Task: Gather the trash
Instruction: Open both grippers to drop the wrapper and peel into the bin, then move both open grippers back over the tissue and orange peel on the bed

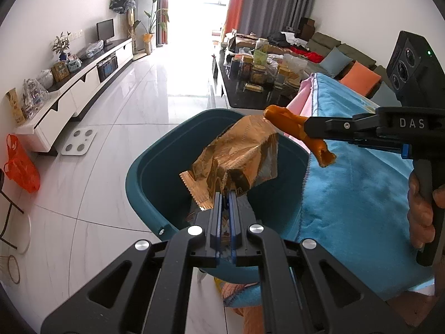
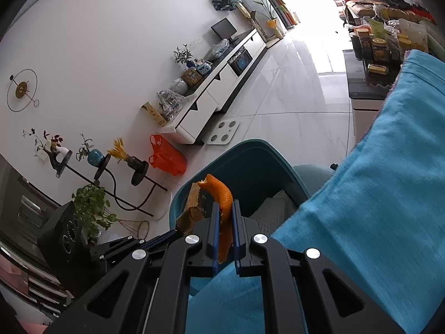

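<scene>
A blue terry cloth (image 1: 356, 183) lay draped just beside the teal plastic bin (image 1: 144, 172), which stood on the white tiled floor (image 1: 111, 128). Above the bin's open mouth, the left gripper (image 1: 225, 194) was clamped shut on a crumpled gold foil wrapper (image 1: 239, 153). The right gripper (image 2: 224, 208), also over the bin, was closed on a curled strip of orange peel (image 2: 222, 194).

Blown-out window (image 1: 194, 8) glare, fisheye-warped edges
</scene>
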